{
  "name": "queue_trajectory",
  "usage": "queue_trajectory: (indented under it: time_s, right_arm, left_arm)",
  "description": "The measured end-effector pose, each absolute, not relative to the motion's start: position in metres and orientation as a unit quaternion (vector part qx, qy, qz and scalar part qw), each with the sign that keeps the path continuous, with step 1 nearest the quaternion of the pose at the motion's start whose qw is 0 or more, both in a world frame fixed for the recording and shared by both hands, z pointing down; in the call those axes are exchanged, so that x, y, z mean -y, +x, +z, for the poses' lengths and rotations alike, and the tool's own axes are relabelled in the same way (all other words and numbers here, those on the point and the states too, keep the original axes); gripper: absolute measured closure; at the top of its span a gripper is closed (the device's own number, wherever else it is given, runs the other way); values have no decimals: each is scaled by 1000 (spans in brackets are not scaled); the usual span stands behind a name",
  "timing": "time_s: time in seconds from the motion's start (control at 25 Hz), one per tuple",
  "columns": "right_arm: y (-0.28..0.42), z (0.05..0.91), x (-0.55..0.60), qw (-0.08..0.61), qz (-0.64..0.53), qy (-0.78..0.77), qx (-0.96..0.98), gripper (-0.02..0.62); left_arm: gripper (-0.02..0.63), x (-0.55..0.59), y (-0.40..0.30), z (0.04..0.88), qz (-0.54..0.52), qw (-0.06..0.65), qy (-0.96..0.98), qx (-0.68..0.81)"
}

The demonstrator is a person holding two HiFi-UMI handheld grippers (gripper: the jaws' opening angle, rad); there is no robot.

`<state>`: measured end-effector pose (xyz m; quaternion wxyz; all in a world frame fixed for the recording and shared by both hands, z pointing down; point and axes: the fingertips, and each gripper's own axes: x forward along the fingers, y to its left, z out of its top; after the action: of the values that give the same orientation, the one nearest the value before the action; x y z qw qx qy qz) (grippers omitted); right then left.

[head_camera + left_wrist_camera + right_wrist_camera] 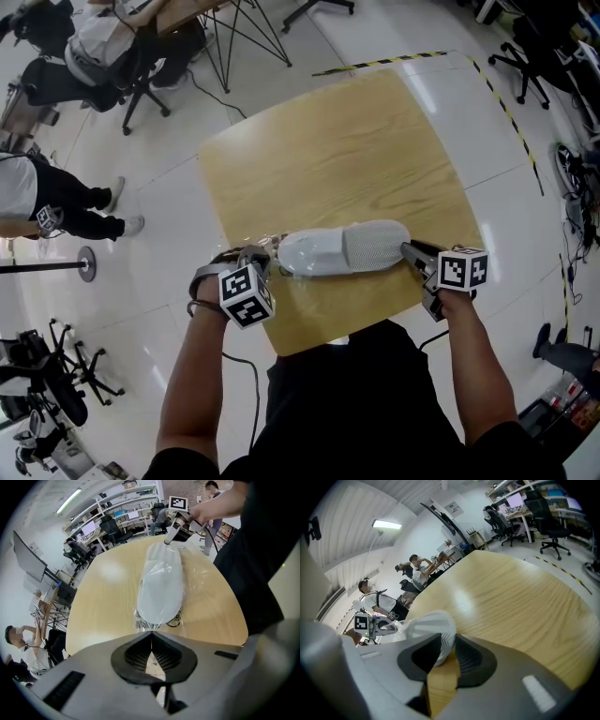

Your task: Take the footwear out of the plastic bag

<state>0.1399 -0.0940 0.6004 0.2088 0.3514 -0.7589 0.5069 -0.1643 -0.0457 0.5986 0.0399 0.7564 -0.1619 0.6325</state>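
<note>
A white shoe (342,249) lies inside a clear plastic bag (197,573) near the front edge of a wooden table (328,150). My left gripper (267,249) is at the bag's left end. In the left gripper view its jaws (151,632) are shut, with the crinkled bag edge pinched at their tip, and the shoe (161,585) stretches away from them. My right gripper (409,249) is at the shoe's right end. In the right gripper view its jaws (446,648) are closed on the shoe's (431,625) rounded end. The left gripper (391,626) shows beyond.
The table is square with rounded corners, and its far half is bare wood. Seated people (103,37) and a standing person (56,202) are at the left. Office chairs (525,56) and yellow-black floor tape (506,112) lie to the right.
</note>
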Motion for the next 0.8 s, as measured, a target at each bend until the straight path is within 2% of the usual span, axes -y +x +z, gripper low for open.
queue_trajectory:
  time_s: [0.8]
  right_arm:
    - [139, 600, 96, 210, 510, 353, 756, 499]
  left_arm:
    - [598, 54, -210, 594, 654, 48, 727, 205]
